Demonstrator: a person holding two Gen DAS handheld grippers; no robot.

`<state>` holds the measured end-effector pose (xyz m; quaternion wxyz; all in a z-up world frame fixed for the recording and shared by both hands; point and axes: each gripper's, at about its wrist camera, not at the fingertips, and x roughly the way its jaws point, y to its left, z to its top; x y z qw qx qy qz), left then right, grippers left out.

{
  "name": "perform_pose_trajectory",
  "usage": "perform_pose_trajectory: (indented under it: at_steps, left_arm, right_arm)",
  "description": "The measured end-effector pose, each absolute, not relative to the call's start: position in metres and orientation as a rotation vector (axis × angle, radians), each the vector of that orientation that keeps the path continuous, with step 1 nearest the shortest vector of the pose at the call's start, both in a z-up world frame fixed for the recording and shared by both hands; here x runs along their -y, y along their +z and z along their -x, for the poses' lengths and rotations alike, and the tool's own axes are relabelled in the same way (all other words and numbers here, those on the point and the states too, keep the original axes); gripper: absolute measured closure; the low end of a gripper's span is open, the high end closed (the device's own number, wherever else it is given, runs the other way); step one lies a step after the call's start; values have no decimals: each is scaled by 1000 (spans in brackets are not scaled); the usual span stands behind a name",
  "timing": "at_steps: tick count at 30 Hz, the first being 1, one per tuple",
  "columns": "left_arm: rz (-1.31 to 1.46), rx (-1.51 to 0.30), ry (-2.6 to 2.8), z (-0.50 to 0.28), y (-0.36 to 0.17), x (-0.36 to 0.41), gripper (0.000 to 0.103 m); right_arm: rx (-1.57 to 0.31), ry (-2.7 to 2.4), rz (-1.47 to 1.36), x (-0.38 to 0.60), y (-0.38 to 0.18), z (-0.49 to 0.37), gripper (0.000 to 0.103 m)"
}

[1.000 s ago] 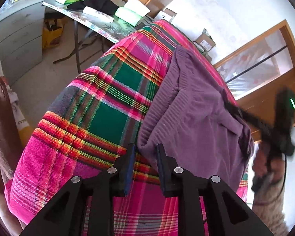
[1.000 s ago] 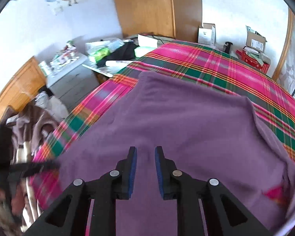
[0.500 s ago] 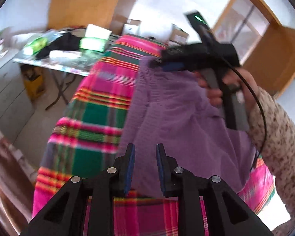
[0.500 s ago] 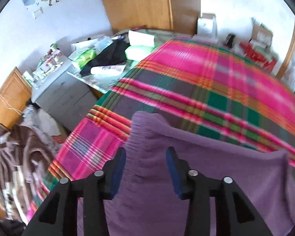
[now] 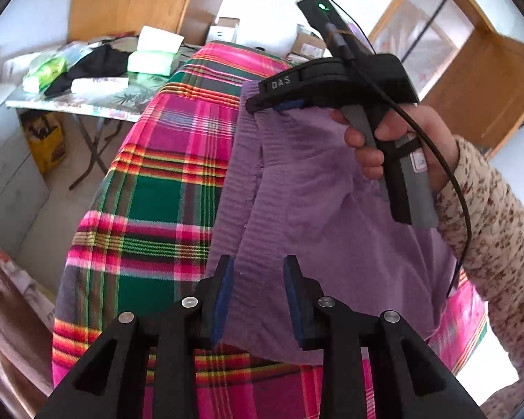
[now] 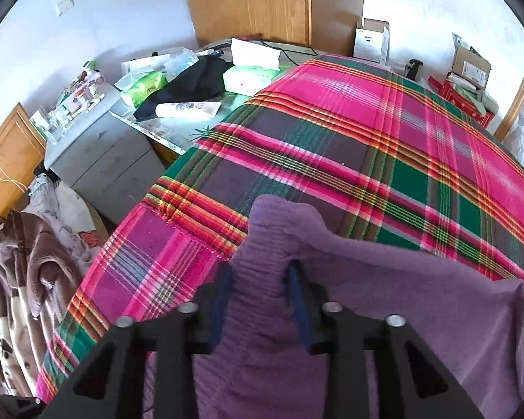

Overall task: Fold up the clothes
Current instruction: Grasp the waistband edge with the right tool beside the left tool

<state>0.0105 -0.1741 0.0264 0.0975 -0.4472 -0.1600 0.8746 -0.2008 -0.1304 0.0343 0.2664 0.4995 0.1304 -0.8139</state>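
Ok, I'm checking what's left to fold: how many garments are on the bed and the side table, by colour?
Purple: 1, the sweater on the bed
Black: 1, the garment on the side table
Total: 2

Bedspread (image 6: 384, 146) beyond sweater (image 6: 384, 279) bare (cluttered table (image 6: 164, 122) alongside).

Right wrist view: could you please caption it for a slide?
Right claw pinching a purple sweater corner above a plaid blanket.
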Motion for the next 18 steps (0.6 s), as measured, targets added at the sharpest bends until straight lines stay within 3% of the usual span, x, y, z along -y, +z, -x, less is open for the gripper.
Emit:
perform_pose_trajectory:
  at_steps: [9, 10, 11, 18]
  left_arm:
    - [1292, 436, 2597, 6, 25, 180, 73]
    - [1274, 427, 2590, 11, 26, 180, 74]
    - [1269, 420, 2587, 14, 27, 179, 74]
    - [1316, 338, 2544, 33, 22, 167, 72]
  right_arm:
    - [-233, -2227, -1291, 121, 58, 201, 83]
    - [-196, -2230, -1286, 117, 62, 202, 101]
    - [-165, -2230, -1283, 114, 64, 203, 103]
    - [-195, -2190, -1334, 116, 55, 205, 101]
